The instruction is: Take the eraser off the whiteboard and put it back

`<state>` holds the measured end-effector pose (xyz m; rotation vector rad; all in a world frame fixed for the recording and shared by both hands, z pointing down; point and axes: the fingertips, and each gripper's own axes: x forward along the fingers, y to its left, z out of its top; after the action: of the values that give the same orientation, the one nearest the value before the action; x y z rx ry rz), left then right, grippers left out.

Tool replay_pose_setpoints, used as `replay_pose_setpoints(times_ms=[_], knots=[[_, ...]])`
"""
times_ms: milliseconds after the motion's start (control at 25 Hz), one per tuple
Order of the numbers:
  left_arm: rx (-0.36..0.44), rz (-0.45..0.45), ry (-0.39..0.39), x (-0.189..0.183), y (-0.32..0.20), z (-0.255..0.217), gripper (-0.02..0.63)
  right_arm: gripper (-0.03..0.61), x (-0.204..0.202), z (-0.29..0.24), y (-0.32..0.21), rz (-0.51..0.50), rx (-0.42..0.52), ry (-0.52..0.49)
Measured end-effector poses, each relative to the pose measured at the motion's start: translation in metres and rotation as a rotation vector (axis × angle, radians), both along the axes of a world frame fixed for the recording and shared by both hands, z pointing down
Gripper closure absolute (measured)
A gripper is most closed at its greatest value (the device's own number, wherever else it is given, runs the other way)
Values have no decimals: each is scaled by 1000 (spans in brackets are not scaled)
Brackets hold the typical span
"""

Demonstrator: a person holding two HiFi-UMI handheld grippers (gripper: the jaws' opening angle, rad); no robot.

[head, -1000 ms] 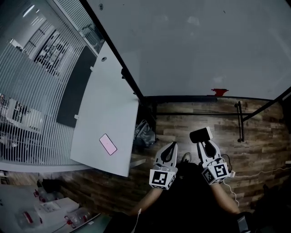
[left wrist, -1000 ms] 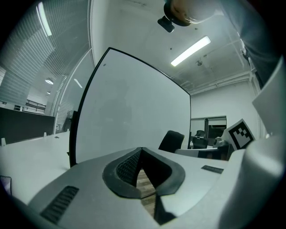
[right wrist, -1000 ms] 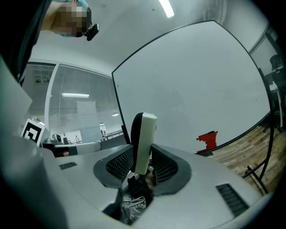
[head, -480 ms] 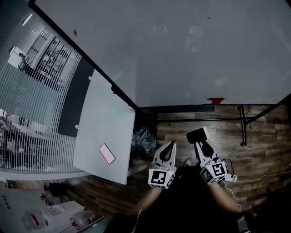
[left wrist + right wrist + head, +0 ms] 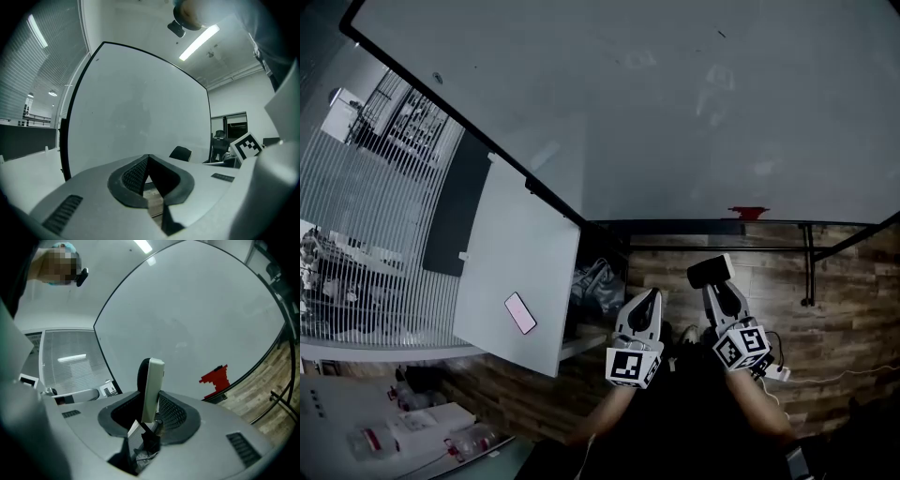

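Right tongs (image 5: 149,398) clench a black-and-white block eraser (image 5: 152,378); left tongs (image 5: 148,160) are pinched together, empty. Only the head view shows a flat pink rectangle (image 5: 520,313), left of centre.

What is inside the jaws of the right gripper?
The eraser stands upright, clamped between the jaws of the right gripper, its white body beside its black felt. Its lower end is covered by the jaws, so that part cannot be seen.
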<state>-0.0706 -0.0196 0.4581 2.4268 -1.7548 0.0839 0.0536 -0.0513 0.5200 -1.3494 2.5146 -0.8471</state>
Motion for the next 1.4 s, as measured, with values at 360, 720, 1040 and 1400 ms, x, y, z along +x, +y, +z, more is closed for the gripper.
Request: replay_pose_setpoints(times_ms=[360,720,1040,1400], knots=[[-29,41,17,10,-20,19,607,445,4,28,-26,58,-92,-123],[-28,47,37,3,-42,32,607,445,-9,81,-54,95,-248,-243],[-52,55,40,-5,-53,42,607,445,-15,120,-79,186,-368,-379],[-70,72,45,-9,-60,60,607,445,-23,144,-98,267,-439,-535]])
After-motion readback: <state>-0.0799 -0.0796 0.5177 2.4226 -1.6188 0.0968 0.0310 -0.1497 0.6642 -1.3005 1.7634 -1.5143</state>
